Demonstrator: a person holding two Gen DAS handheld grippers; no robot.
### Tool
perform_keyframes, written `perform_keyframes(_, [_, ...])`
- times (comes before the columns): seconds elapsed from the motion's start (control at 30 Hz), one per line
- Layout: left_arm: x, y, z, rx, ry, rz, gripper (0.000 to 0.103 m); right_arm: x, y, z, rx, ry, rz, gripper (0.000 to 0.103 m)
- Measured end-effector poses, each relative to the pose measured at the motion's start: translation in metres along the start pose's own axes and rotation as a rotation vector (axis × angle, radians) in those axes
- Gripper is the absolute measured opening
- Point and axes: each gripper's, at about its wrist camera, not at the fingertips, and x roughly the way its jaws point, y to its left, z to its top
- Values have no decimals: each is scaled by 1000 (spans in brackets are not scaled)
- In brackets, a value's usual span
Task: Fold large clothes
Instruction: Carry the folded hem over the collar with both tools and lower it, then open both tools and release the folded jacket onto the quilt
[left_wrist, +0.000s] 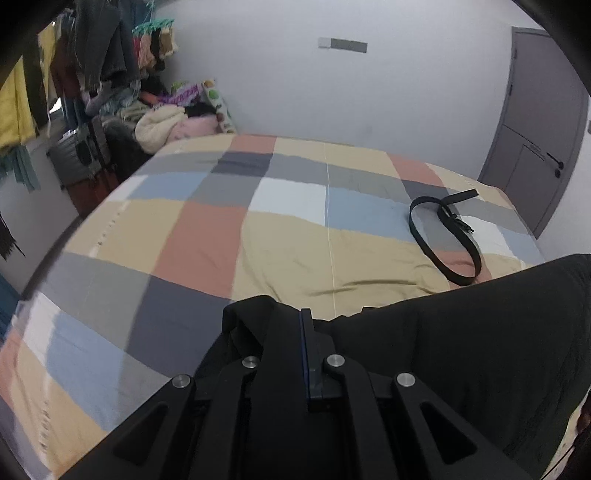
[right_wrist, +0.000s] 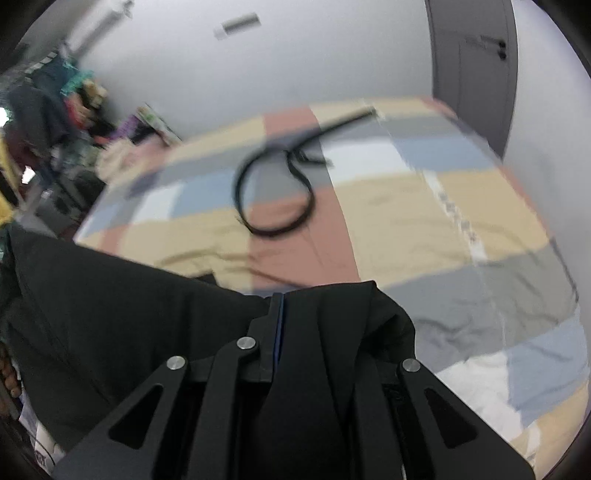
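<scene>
A black garment is held stretched between the left hand-held gripper and right hand-held gripper, both clamped on its edge. Ahead, a belt on the bed could be snagged or buried if the garment is lowered there.

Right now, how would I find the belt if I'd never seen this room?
Look at the big bed with the checkered bedspread of tan, pink, blue and grey squares. Near the side closest to the grey door lies the belt, a thin black strap curled in a loop. It's the only loose, skinny thing lying flat there.
</scene>
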Motion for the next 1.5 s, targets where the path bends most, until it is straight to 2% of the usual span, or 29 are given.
perform_keyframes(0.2, [38, -10, -4, 35, 1, 17, 7, 41, -5, -3, 1, 47, 32, 11])
perform_keyframes(0.47, [75, -1, -16, 2, 44, -23, 7, 74, -1, -5, 43, 73, 95, 10])
perform_keyframes(0.63, [64, 9, -22, -24, 42, -72, 7, 66, -4, -5, 69, 78, 135, 12])
perform_keyframes(0.87, [1, 33, -41, -85, 16, -193, 10, 21, -10, -12, 40, 103, 150, 23])
perform_keyframes(0.97, [-37, 46, -50, -90, 14, -265, 24, -7, -12, -17, 25, 108, 162, 32])
perform_keyframes(1.0, [-47, 49, -51, -92, 5, -279, 39, -16, -12, -19, 20, 105, 165, 36])
perform_keyframes(1.03, [-61, 53, -53, -97, -12, -291, 60, -29, -11, -21, 8, 102, 169, 39])
perform_keyframes(1.1, [-90, 61, -58, -103, -59, -294, 79, -49, -8, -26, -16, 96, 163, 43])
perform_keyframes(1.13, [-108, 65, -61, -96, -90, -296, 79, -57, -7, -28, -25, 92, 162, 47])
perform_keyframes(1.27, [-149, 68, -71, -69, -129, -311, 79, -94, 4, -38, -95, 86, 161, 57])
perform_keyframes(1.33, [-160, 66, -75, -55, -134, -313, 79, -108, 8, -42, -132, 77, 143, 77])
perform_keyframes(1.37, [-165, 63, -78, -44, -139, -320, 79, -118, 11, -44, -154, 64, 119, 80])
perform_keyframes(1.5, [-169, 45, -84, -1, -149, -324, 79, -149, 21, -48, -210, -3, 80, 81])
